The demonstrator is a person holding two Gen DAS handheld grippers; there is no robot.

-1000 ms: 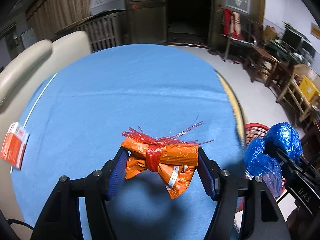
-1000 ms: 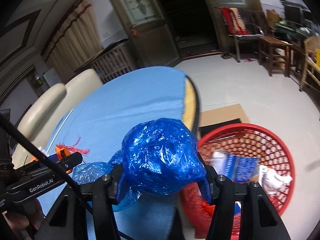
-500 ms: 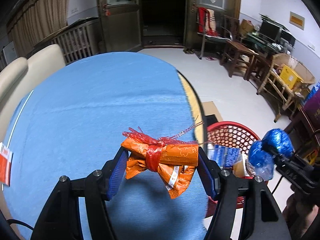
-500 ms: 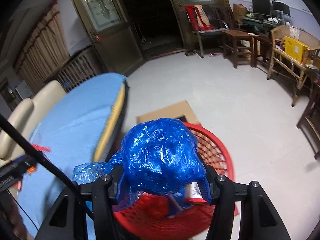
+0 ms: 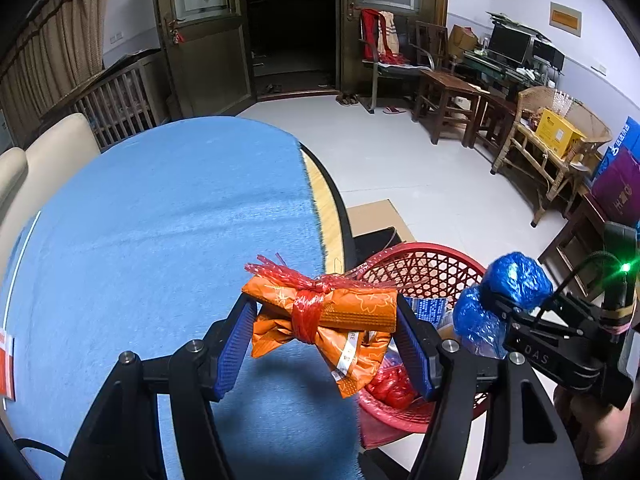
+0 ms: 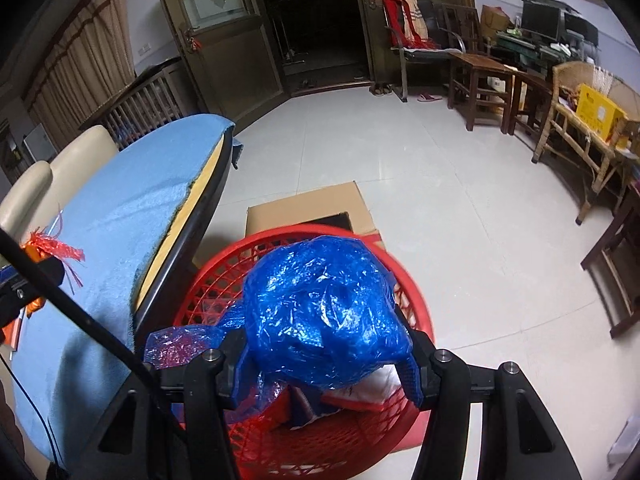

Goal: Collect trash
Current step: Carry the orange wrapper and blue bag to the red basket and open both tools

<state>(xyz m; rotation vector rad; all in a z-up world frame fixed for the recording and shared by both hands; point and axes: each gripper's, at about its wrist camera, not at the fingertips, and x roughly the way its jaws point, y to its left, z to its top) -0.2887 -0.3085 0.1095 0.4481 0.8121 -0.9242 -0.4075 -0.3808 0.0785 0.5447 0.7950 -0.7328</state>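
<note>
My left gripper (image 5: 326, 340) is shut on an orange wrapper bundle (image 5: 324, 318) tied with red plastic strip, held over the right edge of the blue-clothed table (image 5: 160, 240). My right gripper (image 6: 326, 352) is shut on a crumpled blue plastic bag (image 6: 324, 308) and hangs directly above the red mesh basket (image 6: 224, 276) on the floor. The left wrist view shows that basket (image 5: 424, 264) beside the table, with the right gripper (image 5: 480, 312) and the blue bag (image 5: 516, 280) over its right side. Packets and wrappers lie inside the basket.
A flat cardboard box (image 6: 312, 208) lies on the floor behind the basket. A red and white packet (image 5: 6, 368) sits at the table's left edge. Cream chairs (image 6: 60, 160) stand behind the table; wooden chairs and stools (image 5: 452, 96) line the right wall.
Both grippers swung right toward the basket. The blue bag went from above the table edge to over the basket; the orange bundle moved from mid-table to the table's right edge.
</note>
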